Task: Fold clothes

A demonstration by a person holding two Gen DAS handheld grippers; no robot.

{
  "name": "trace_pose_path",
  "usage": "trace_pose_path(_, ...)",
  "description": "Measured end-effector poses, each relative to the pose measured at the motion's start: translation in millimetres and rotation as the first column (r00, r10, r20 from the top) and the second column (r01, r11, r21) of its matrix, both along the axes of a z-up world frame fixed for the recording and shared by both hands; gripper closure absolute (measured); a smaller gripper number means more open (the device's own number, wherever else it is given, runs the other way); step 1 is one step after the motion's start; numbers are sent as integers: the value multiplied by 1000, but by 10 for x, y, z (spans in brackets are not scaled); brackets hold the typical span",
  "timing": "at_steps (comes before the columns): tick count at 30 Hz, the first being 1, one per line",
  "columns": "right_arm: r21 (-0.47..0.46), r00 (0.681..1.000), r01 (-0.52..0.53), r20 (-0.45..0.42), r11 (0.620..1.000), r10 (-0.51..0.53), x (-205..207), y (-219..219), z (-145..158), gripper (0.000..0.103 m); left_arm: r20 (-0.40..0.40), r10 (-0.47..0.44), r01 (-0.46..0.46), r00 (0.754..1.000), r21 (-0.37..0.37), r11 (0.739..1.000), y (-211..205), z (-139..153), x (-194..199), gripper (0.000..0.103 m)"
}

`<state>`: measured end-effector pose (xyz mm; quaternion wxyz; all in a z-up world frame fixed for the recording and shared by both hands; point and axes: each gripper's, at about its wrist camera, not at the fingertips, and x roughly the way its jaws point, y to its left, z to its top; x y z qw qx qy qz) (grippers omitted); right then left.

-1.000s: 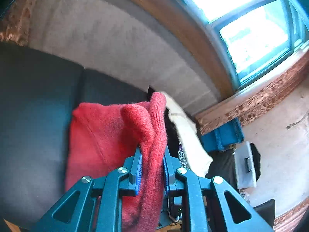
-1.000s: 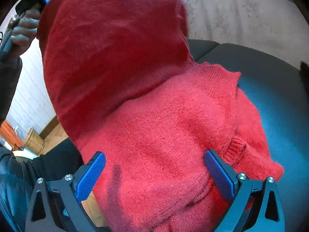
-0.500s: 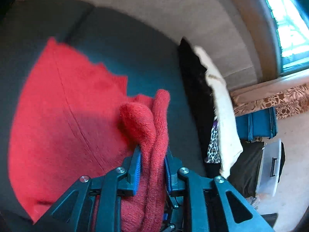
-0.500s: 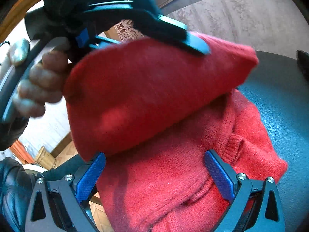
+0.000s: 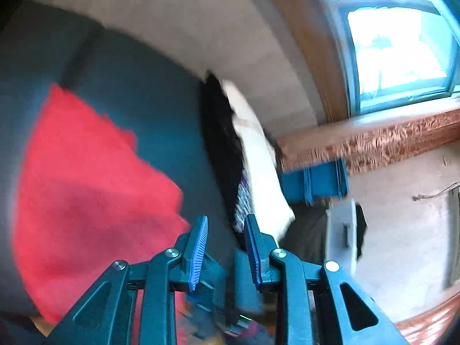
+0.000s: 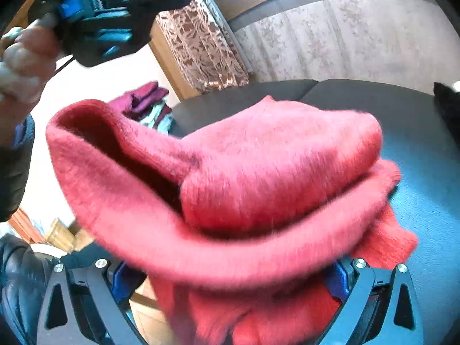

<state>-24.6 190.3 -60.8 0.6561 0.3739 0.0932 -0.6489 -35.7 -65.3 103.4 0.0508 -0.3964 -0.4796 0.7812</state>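
- You are in the middle of a fold: the red sweater [image 6: 244,195] lies on the dark sofa seat [image 5: 161,120], with one part doubled over the rest and its open cuff or hem facing the right wrist camera.
- Your left gripper [image 5: 225,247] is opening its jaws, and nothing is between the blue pads; the knit lies just to their left in that view.
- A second ago those jaws pinched a thick roll of the sweater and carried it over the body; now the roll is dropped and the left hand [image 6: 26,57] rides above the garment.
- Your right gripper [image 6: 227,284] stands wide, both pads half hidden under the sweater's near edge; I cannot tell whether they press on it. It looks as wide as in the earlier frame.
- Next, I judge you need to flatten the doubled part and square its edges, then take a fresh edge for the following fold.
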Motion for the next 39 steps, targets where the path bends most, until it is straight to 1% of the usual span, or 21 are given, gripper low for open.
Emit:
trace_pose_path(2, 62, 1000, -13, -8, 998, 13, 99, 164, 52, 0, -20, 76, -77, 997, -62, 995, -290, -51, 159, 78)
trace_pose_path(4, 118, 1000, -10, -21, 993, 12, 171, 392, 112, 0, -38, 172, -176, 984, -145, 974, -659, -159, 370, 78)
trace_pose_path(6, 151, 999, -4, -42, 989, 10, 241, 596, 227, 0, -57, 244, -250, 968, -183, 951, -873, -338, 602, 78)
trace_pose_path(8, 118, 997, -15, -72, 993, 24, 337, 653, 483, 0, -65, 251, -259, 966, -161, 952, -932, -501, 695, 78)
trace_pose_path(10, 85, 994, -39, -95, 996, 47, 442, 638, 741, 0, -63, 222, -230, 973, -172, 958, -872, -641, 661, 78)
trace_pose_path(13, 78, 981, -162, -97, 984, 169, 596, 260, 958, 0, -76, 155, -168, 985, -205, 964, -738, -713, 556, 78)
trace_pose_path(15, 130, 958, -270, -64, 954, 280, 689, -45, 936, 0, -100, 124, -145, 987, -236, 961, -649, -706, 493, 78)
trace_pose_path(17, 207, 930, -358, -11, 910, 368, 763, -341, 822, 0, -129, 85, -116, 988, -261, 958, -594, -679, 451, 78)
trace_pose_path(19, 231, 919, -389, 20, 892, 395, 762, -534, 716, 0, -145, 51, -90, 988, -278, 957, -564, -677, 400, 78)
trace_pose_path(21, 233, 922, -386, 67, 893, 381, 694, -677, 603, 0, -148, 15, -58, 989, -290, 955, -517, -686, 312, 78)
trace_pose_path(23, 216, 916, -397, 152, 892, 371, 648, -660, 521, 0, -142, -22, -22, 990, -304, 952, -464, -702, 231, 78)
trace_pose_path(25, 205, 888, -441, 242, 874, 391, 662, -502, 432, 0, -124, -66, 24, 990, -310, 950, -440, -788, 177, 78)
trace_pose_path(26, 211, 876, -455, 279, 865, 393, 674, -382, 375, 0, -114, -81, 42, 990, -311, 949, -446, -829, 166, 78)
trace_pose_path(28, 255, 874, -449, 326, 856, 361, 682, -96, 224, 0, -84, -101, 71, 991, -305, 950, -402, -979, 77, 80)
trace_pose_path(29, 288, 886, -421, 333, 860, 322, 672, 31, 157, 0, -85, -105, 76, 991, -297, 952, -381, -1033, 56, 80)
trace_pose_path(30, 296, 899, -383, 336, 875, 280, 638, 123, 137, 0, -99, -115, 82, 988, -287, 955, -350, -1060, 52, 80)
trace_pose_path(32, 270, 918, -302, 342, 915, 202, 530, 269, 151, 0, -106, -128, 90, 986, -305, 948, -272, -1043, 44, 80)
trace_pose_path(33, 243, 927, -267, 330, 933, 179, 512, 332, 231, 0, -107, -132, 91, 985, -324, 942, -229, -1025, 39, 80)
trace_pose_path(35, 188, 944, -218, 290, 958, 158, 498, 420, 404, 0, -107, -136, 95, 985, -324, 941, -234, -1021, 51, 80)
trace_pose_path(37, 146, 959, -185, 244, 972, 146, 452, 409, 557, 0, -118, -116, 78, 986, -287, 955, -280, -1028, 71, 80)
trace_pose_path(39, 120, 965, -169, 222, 978, 139, 383, 304, 613, 0, -135, -91, 54, 987, -258, 965, -323, -1023, 107, 80)
